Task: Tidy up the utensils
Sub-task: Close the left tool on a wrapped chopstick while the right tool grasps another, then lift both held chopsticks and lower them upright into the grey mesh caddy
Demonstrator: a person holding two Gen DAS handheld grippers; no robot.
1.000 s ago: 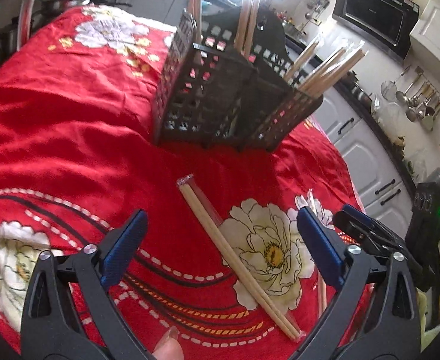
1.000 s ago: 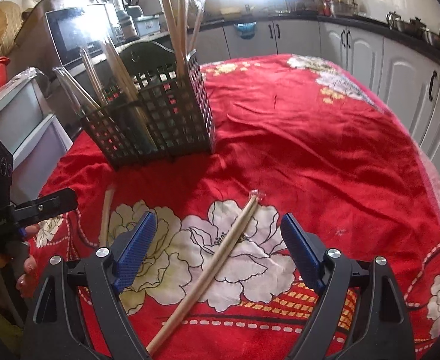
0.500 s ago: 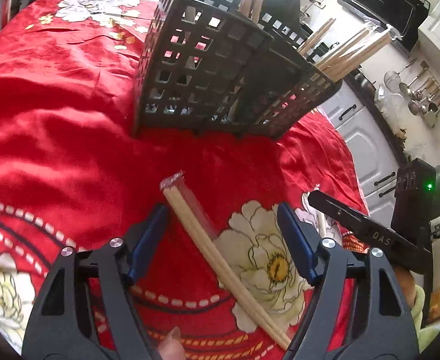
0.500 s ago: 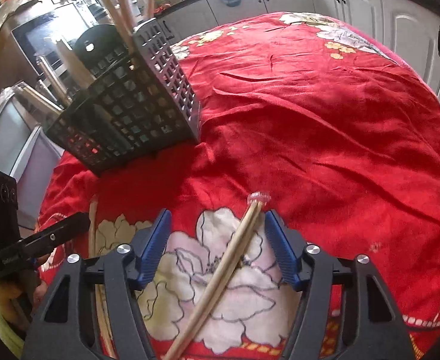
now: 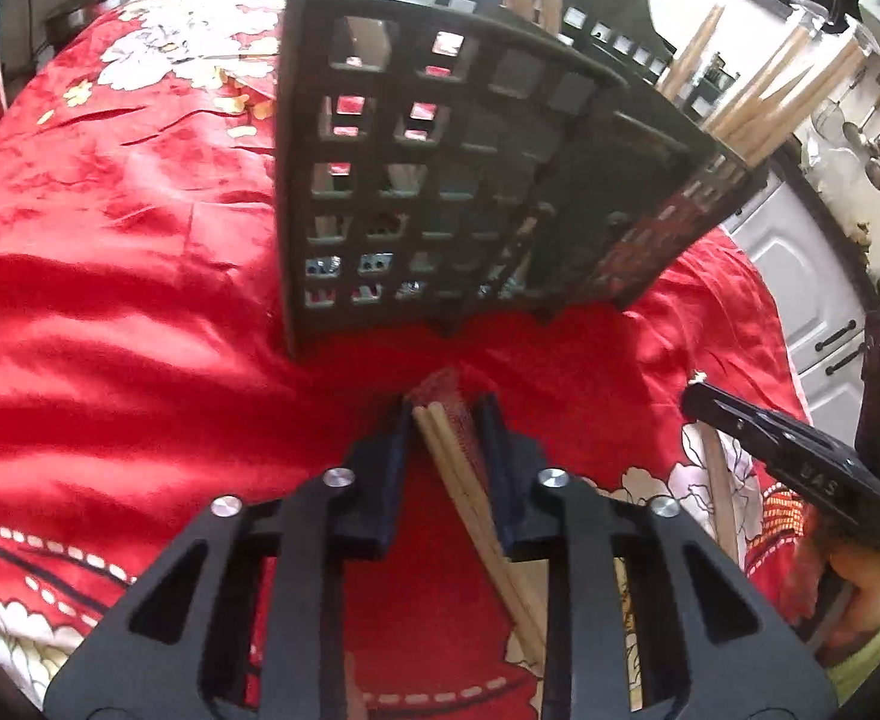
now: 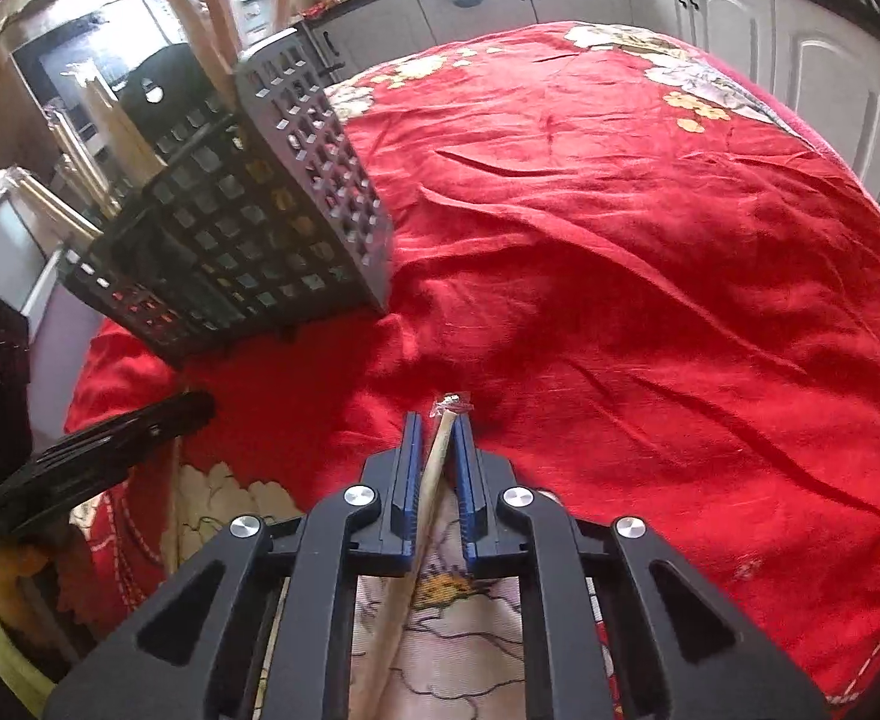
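Grasp secured both sides: left gripper (image 5: 445,420), wide apart a second ago, now clamped on wrapped chopsticks (image 5: 461,483) lying on red cloth (image 5: 110,330) near black basket (image 5: 440,180); right gripper (image 6: 438,438) likewise pinching second pair (image 6: 428,495). Seemingly ready for lifting into basket.

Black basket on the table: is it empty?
No. The black basket has several wooden chopsticks sticking up out of its top.

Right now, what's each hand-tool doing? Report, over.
Left gripper shut on wrapped chopsticks. Right gripper shut on another wrapped pair. Black utensil basket just ahead, nothing between.
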